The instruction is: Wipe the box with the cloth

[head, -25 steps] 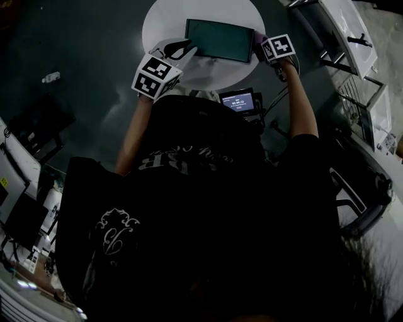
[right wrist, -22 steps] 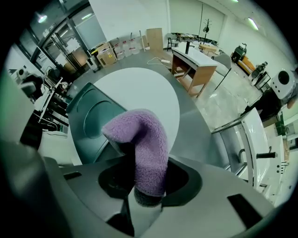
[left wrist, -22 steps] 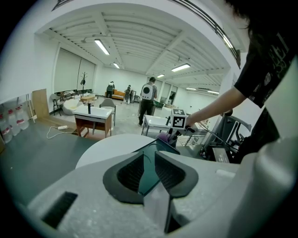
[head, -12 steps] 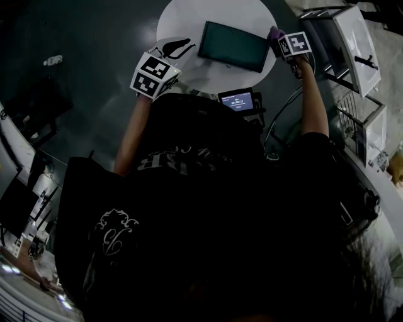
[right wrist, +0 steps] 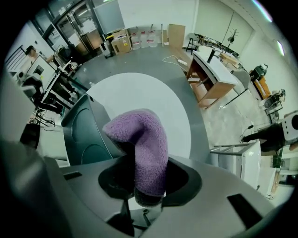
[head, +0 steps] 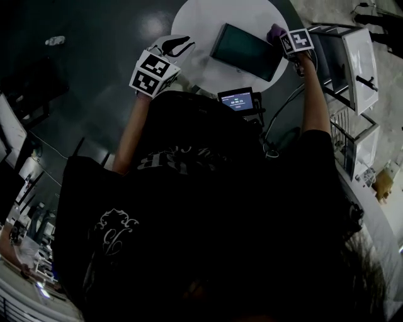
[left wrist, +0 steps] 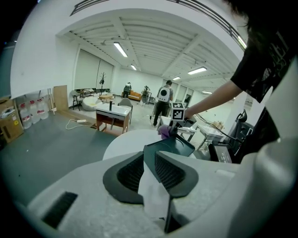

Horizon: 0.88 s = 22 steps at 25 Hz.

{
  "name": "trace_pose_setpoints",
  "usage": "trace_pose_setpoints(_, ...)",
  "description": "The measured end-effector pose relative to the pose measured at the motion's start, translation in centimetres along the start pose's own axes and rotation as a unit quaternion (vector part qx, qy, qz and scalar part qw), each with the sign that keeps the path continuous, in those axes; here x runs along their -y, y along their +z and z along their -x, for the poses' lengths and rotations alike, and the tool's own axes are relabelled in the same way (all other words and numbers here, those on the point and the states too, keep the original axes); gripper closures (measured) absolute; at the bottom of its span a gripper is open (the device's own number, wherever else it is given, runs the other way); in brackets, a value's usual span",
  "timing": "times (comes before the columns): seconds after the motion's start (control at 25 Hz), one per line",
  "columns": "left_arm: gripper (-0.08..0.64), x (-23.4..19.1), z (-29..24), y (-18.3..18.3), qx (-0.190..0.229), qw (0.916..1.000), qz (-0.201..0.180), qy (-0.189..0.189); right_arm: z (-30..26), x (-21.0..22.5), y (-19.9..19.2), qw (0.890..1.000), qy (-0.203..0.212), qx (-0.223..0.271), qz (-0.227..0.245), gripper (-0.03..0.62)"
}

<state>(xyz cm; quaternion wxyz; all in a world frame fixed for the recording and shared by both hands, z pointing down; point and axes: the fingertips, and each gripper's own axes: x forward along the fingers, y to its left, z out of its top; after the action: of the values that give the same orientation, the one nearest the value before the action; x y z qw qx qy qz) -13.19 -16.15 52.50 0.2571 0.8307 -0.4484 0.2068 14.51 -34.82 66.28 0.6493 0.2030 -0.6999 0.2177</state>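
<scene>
The box [head: 245, 50] lies askew on the right half of the round tabletop [head: 201, 19], close to its near edge. The right hand-held gripper [right wrist: 149, 182] is clamped on the purple cloth [right wrist: 142, 139] — a soft fleece fold — at the box's far right corner. The left hand-held gripper [left wrist: 150, 169], jaws narrowly apart and empty, hovers near the box's left corner. The box looks stiff, smooth and light — likely to slide. Its left rim seems the place to pin it.
</scene>
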Motion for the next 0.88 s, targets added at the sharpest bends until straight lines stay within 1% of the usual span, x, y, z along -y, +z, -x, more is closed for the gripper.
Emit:
trace_pose_setpoints(0.12,0.476,-1.0,1.2,-0.7,0.006,0.9998,0.013,0.013,-0.2,-1.5,2.9,1.0,0.0,0.01,0.03,0.477)
trace_pose_setpoints(0.28,0.476,-1.9,2.4,-1.4,0.016,0.999,0.029,0.029,-1.0,-4.8,5.8,0.999,0.032,0.009,0.03,0.477)
trace_pose_setpoints(0.4,0.476,-2.5,3.1,-1.4,0.031,0.998,0.04,0.038,-1.9,-7.0,8.3,0.997,0.04,0.012,0.061,0.477)
trace_pose_setpoints(0.64,0.476,-3.8,5.2,-2.7,0.032,0.9973,0.044,0.049,-2.5,-11.9,13.2,0.993,0.052,0.015,0.109,0.477)
trace_pose_setpoints(0.88,0.476,-5.1,7.4,-3.8,0.041,0.9956,0.056,0.063,-2.9,-15.3,16.7,0.988,0.057,0.013,0.141,0.477)
